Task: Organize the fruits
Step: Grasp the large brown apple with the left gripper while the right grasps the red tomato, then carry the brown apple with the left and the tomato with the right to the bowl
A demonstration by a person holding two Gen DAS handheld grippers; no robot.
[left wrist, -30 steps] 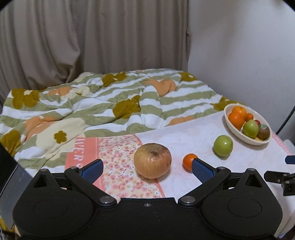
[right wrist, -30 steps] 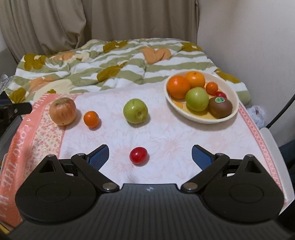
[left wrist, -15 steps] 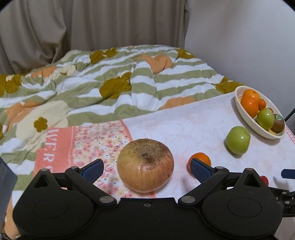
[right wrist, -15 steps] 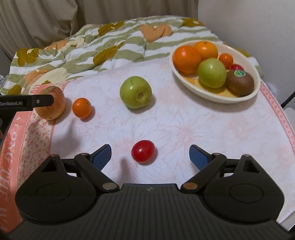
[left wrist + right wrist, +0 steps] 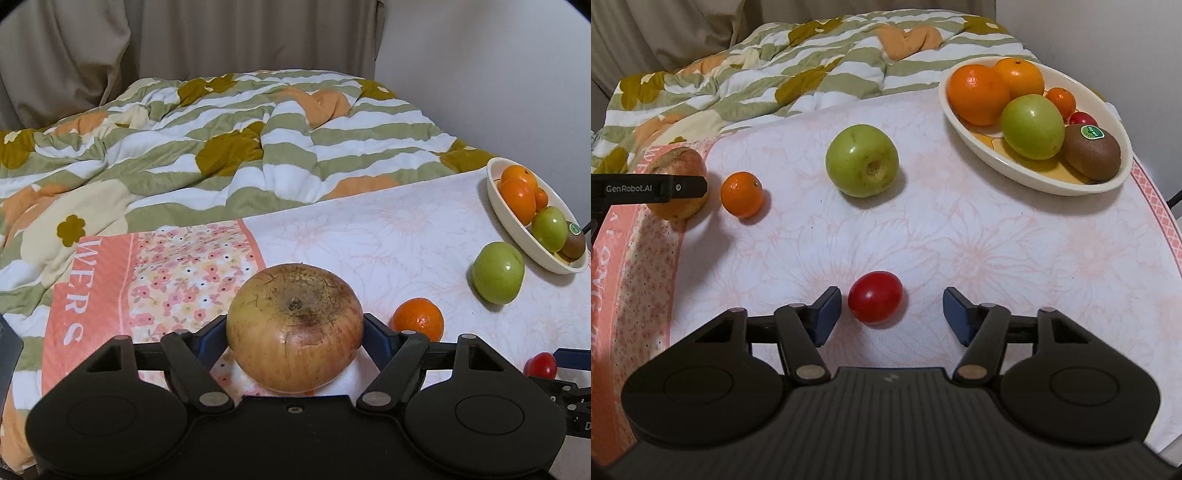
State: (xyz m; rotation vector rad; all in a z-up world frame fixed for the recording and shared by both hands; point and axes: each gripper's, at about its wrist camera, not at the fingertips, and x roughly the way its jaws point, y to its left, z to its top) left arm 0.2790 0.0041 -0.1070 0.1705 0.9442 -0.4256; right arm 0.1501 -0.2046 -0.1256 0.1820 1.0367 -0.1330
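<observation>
Both claws have dropped closer: left claw (image 5: 295, 332) closing with its pads at the sides of the big apple (image 5: 294, 326), right claw (image 5: 892, 314) closing, pads still apart, around the cherry tomato (image 5: 875, 302) on the cloth-covered table (image 5: 997, 240); squeeze gently, centred, before lifting toward the bowl (image 5: 1034, 181).

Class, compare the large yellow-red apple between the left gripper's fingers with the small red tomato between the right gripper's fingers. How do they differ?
1. The large yellow-red apple is far bigger than the small red tomato.
2. The apple's skin is streaked, russeted and dull; the tomato's is plain glossy red.
3. The apple fills the closing left gripper, pads at its sides; the tomato sits with gaps inside the closing right gripper.

Both rest on the floral cloth, outside the cream bowl.
</observation>
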